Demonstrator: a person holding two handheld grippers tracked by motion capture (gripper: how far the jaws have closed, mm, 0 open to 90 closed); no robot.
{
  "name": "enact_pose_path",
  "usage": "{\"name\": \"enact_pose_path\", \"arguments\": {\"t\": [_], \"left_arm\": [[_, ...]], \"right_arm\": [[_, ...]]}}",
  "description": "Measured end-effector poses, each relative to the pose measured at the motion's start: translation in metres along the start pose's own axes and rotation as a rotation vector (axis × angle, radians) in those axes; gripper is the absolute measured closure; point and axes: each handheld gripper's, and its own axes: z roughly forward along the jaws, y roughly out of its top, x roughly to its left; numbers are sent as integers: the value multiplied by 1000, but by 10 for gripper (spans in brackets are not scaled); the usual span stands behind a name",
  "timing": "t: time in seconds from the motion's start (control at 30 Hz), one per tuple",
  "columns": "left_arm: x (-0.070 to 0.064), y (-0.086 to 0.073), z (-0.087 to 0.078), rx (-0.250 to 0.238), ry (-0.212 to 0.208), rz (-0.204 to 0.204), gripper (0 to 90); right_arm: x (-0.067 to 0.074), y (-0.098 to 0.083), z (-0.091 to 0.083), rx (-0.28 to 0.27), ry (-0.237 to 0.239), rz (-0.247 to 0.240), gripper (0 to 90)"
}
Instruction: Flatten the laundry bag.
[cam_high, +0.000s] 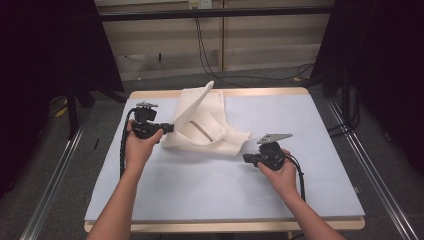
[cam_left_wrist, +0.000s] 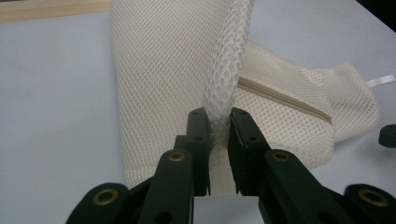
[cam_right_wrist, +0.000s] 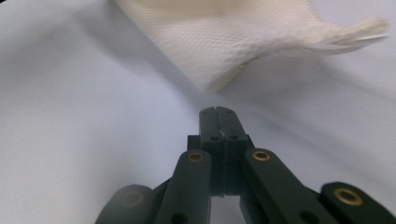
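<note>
At the left of the high view, the left hand (cam_high: 137, 150) held the left gripper (cam_high: 169, 128) low over the table (cam_high: 200, 190), its cable looping down beside the wrist. In the left gripper view its jaws were clenched on a pinched-up fold of the mesh bag (cam_left_wrist: 163, 70), the netting bunched between the two pads and rising as a narrow ridge above them.

The bag (cam_high: 205, 122) lay toward the far middle of the table, just right of that gripper. One corner stood up in a point toward the far edge, while the rest spread flat, with a corner reaching out toward the right. A zipper (cam_left_wrist: 285, 99) ran slantwise across the flat part behind the raised fold.

Further right, the right hand (cam_high: 280, 172) held the right gripper (cam_high: 246, 159), near the bag's right corner but apart from it, with the grey plate (cam_high: 274, 137) on top. In the right gripper view its jaws were pressed fully together with nothing between them, pointing over bare table at the bag's edge (cam_right_wrist: 219, 46), which lay a little ahead.
</note>
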Motion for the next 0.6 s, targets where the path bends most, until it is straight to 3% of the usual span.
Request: {"name": "enact_pose_path", "arguments": {"t": [0.07,0.13,0.17,0.27,0.43,0.57,0.6], "left_arm": [[2,-1,0,-6,2,-15,792],[6,-2,-1,1,14,-11,792],[8,-2,-1,-4,16,-20,792],[13,-4,-4,-6,25,-29,792],[23,-9,-8,-3,39,-48,791],[29,-12,-11,11,55,-47,788],[30,-12,-12,7,64,-49,788]], "right_arm": [[3,0,4,-6,12,-11,888],[5,0,9,-24,-2,-25,724],[6,0,10,-28,-17,-28,702],[8,3,16,-41,16,-26,600],[11,9,26,-40,20,-28,597],[11,11,29,-35,11,-42,804],[10,11,29,-31,5,-52,821]]}}
